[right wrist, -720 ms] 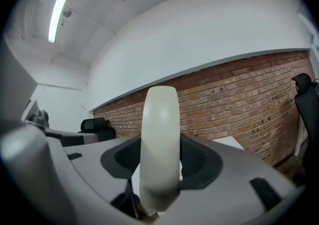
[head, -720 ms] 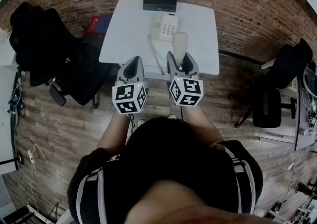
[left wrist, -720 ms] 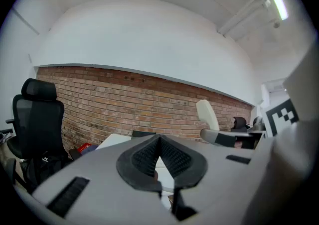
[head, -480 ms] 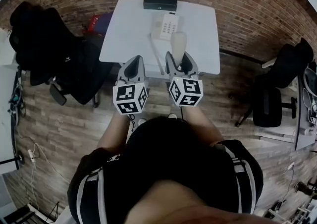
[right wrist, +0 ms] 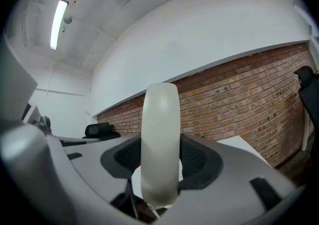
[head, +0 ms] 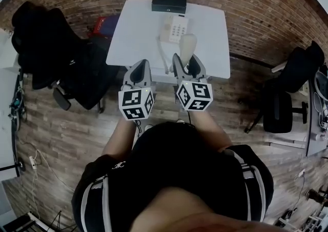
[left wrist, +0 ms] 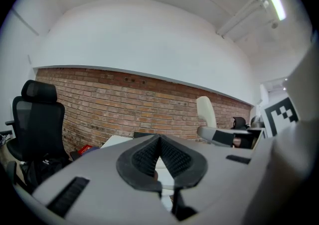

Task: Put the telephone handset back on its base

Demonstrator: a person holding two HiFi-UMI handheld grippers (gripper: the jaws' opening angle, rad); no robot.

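Table first: the white rectangular tabletop (head: 136, 36) sat right in front of us, backed up against a brick wall, and everything that mattered was on its far half or hovering over the near edge.

Both tools were up at that near edge. Our left gripper (head: 139, 69) (left wrist: 159, 157) had its jaws pinched together on nothing, so it was basically a passenger. Our right gripper (head: 188, 64) (right wrist: 159, 162) was clamped on the cream plastic handset (head: 187, 45) (right wrist: 159, 134), pads pressing on both sides of it.

Beyond that, the cream push-button telephone base (head: 175, 27) lay flat near the far edge, just in front of a flat black box (head: 168, 2).

So the bit the next move hung on: the base lay ahead of the right gripper and a touch to its left, and that hand was clearly the nearer one. The handset stuck out past the jaw tips with its long axis running along the jaws, and it lined up roughly with the base's long side. We reckoned it needed pushing forward, nudging left and tipping down flat.

A thin cord (head: 163, 59) trailed from the base toward us, so snagging seemed possible.
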